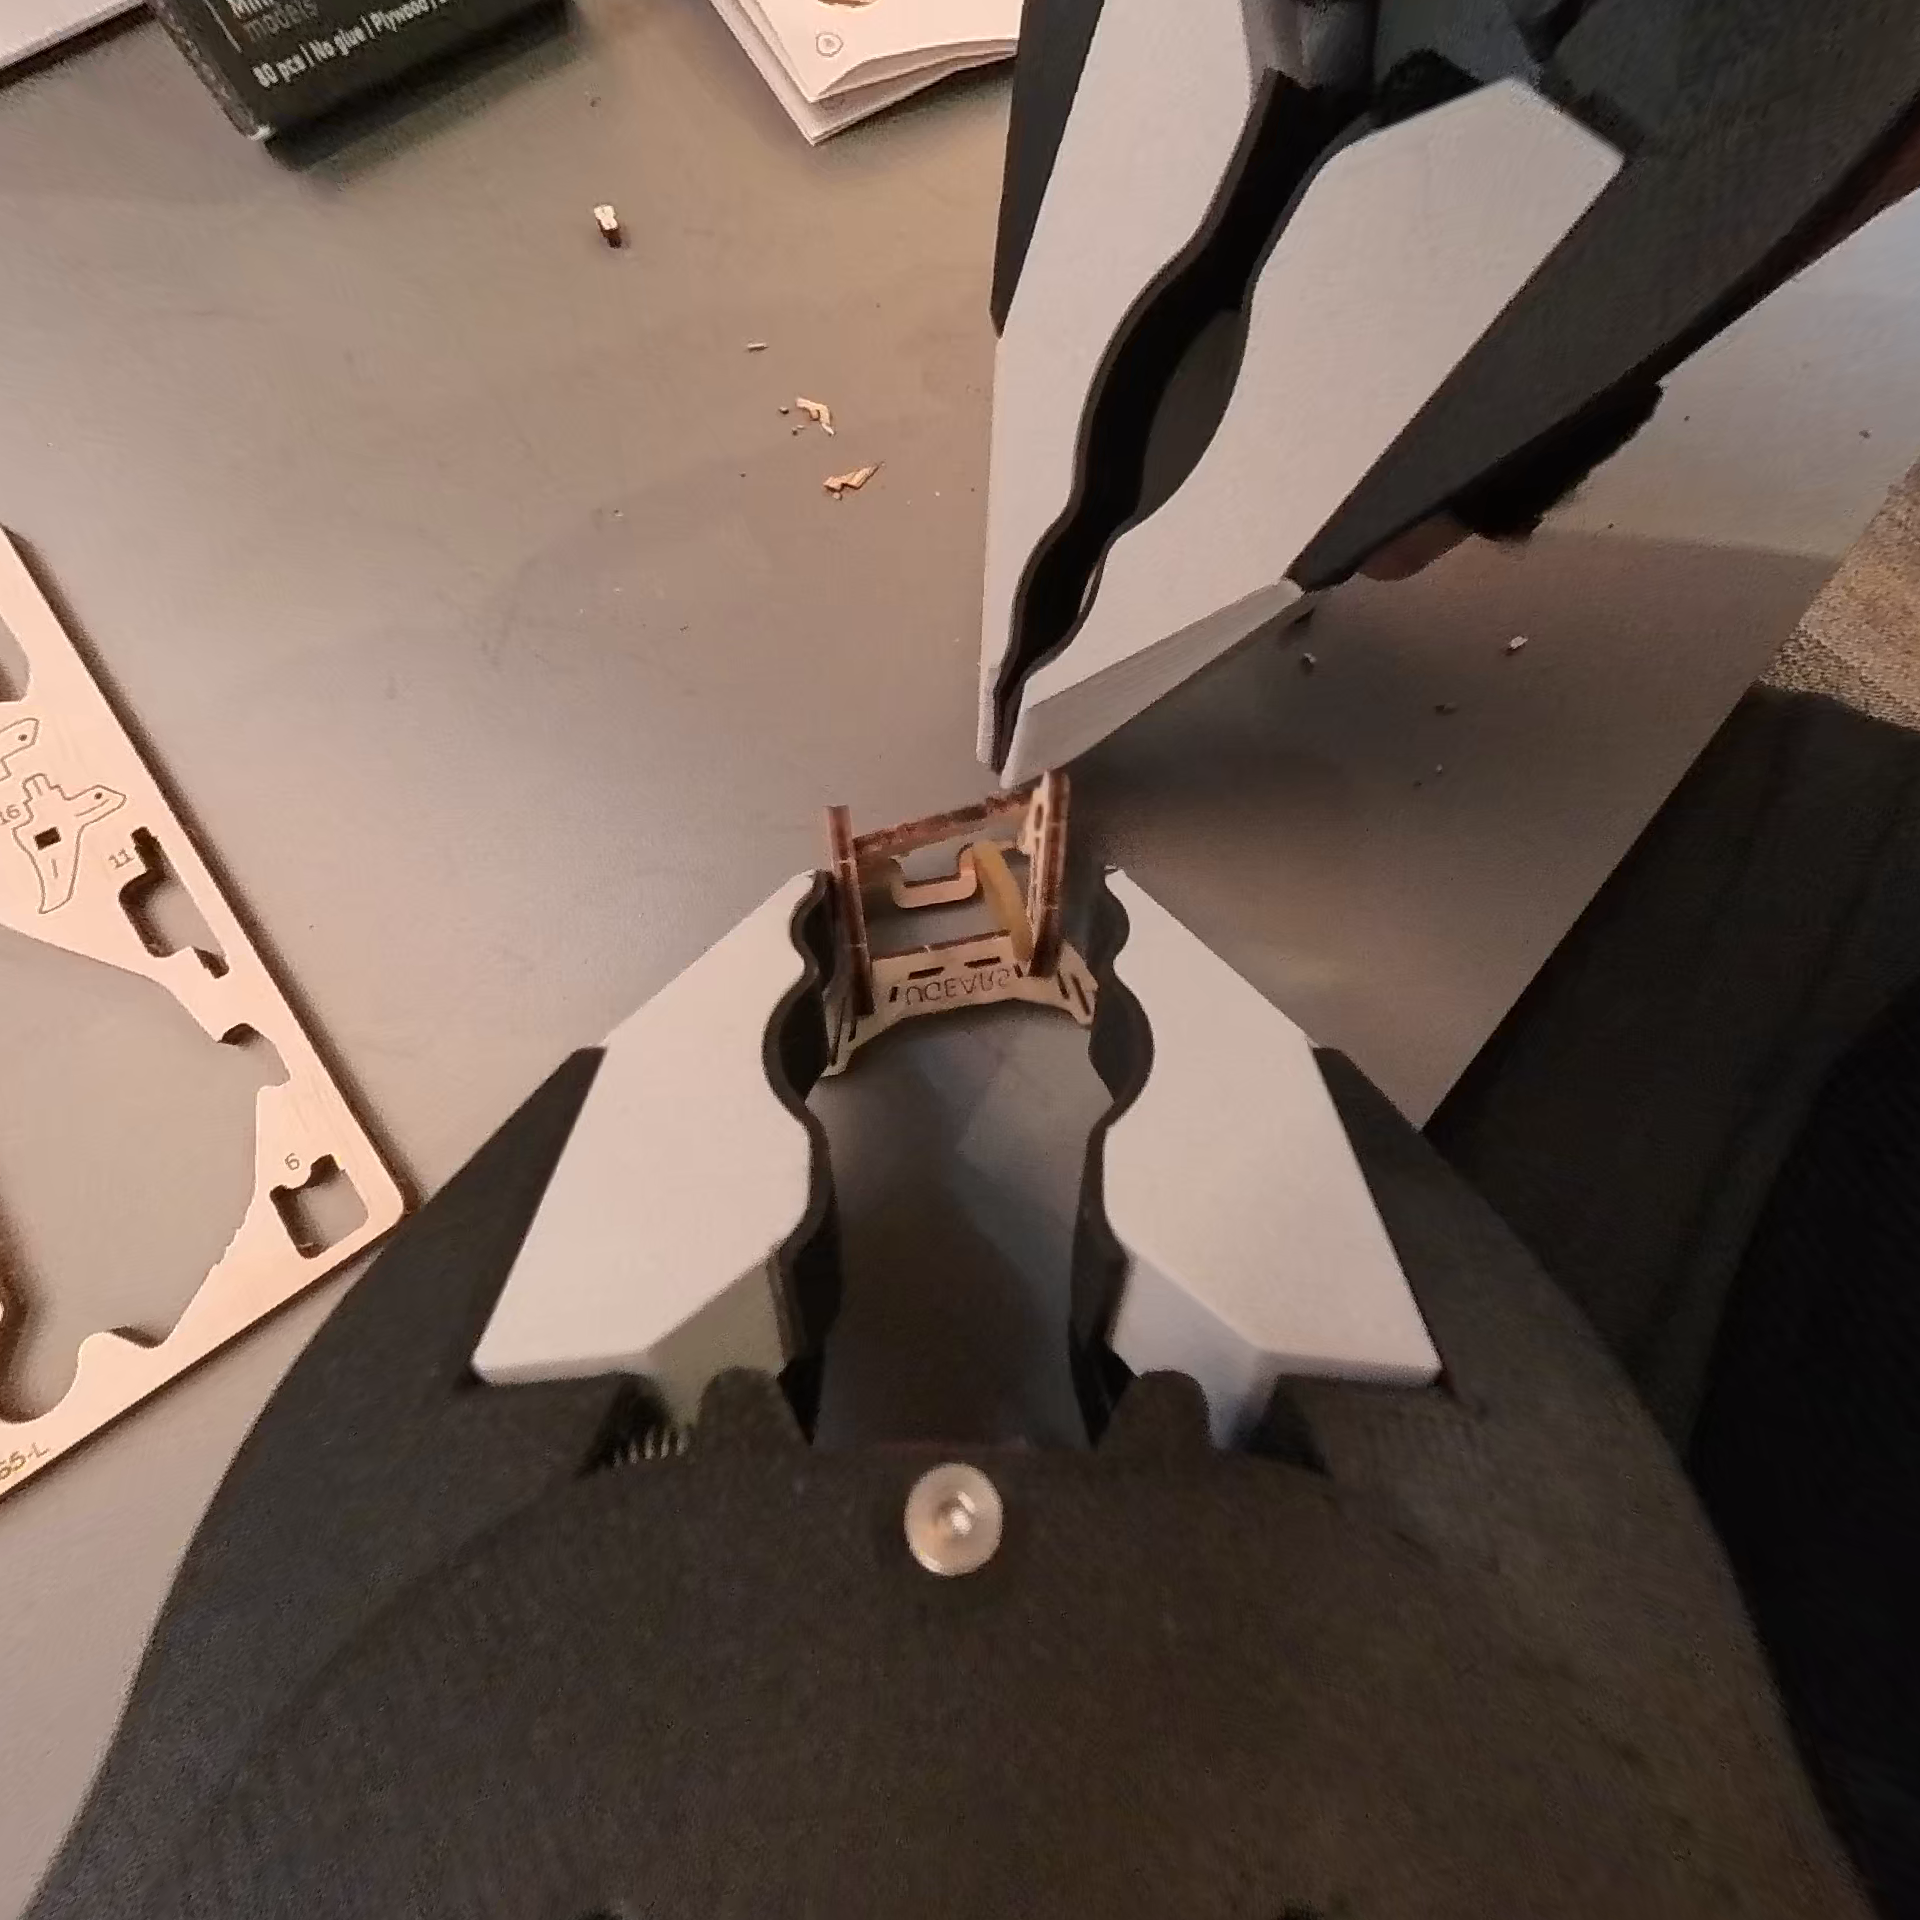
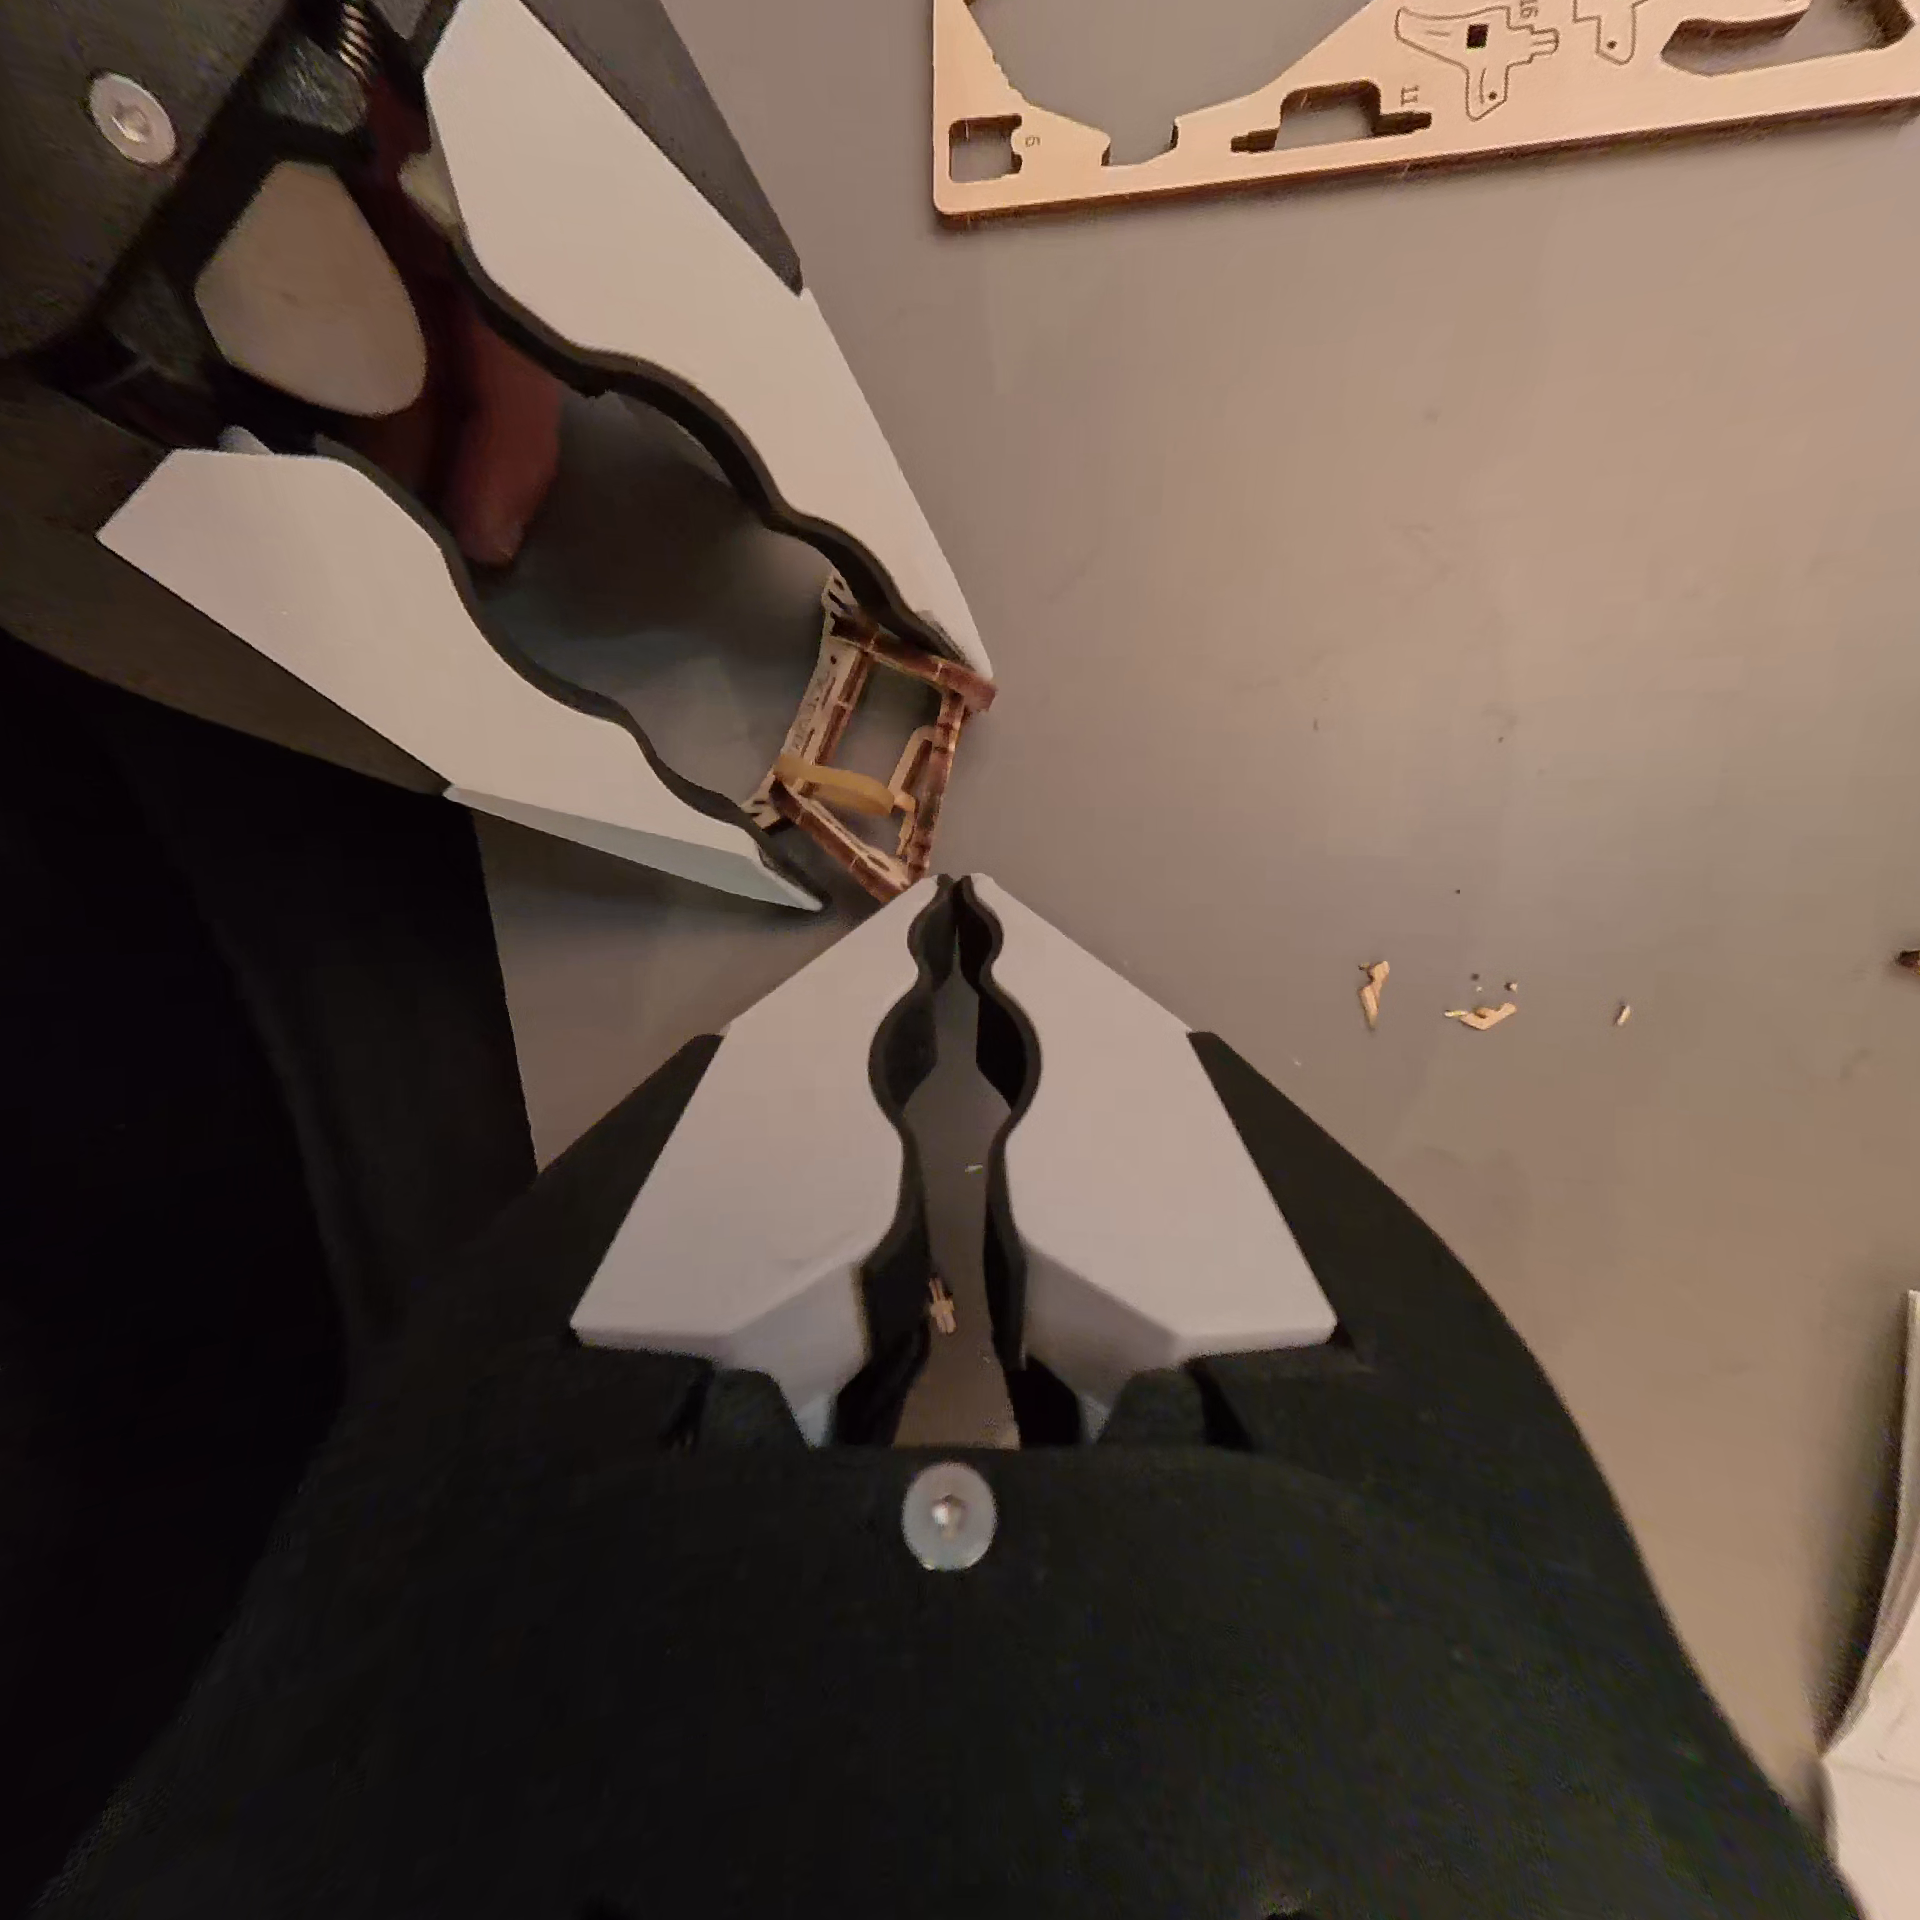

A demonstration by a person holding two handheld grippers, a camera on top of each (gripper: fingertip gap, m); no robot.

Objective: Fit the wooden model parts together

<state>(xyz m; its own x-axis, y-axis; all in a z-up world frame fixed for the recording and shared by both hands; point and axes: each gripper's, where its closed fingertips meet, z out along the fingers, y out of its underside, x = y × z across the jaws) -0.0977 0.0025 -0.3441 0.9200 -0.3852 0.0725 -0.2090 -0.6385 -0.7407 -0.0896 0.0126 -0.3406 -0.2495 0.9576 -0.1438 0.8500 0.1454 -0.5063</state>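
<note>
The small wooden frame (image 1: 951,914) is clamped above the grey table (image 1: 416,623) between the left gripper's (image 1: 956,894) fingertips, while the right gripper (image 2: 956,883), pressed fully together and empty, is held against the frame's corner.

A small boxy wooden frame (image 1: 951,914), rubber band (image 1: 1000,896) inside, sits clamped above the grey table (image 1: 468,623).

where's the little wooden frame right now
The wooden frame is clamped between the left hand-held gripper fingertips, above the grey table, with the right hand-held gripper touching its corner.
</note>
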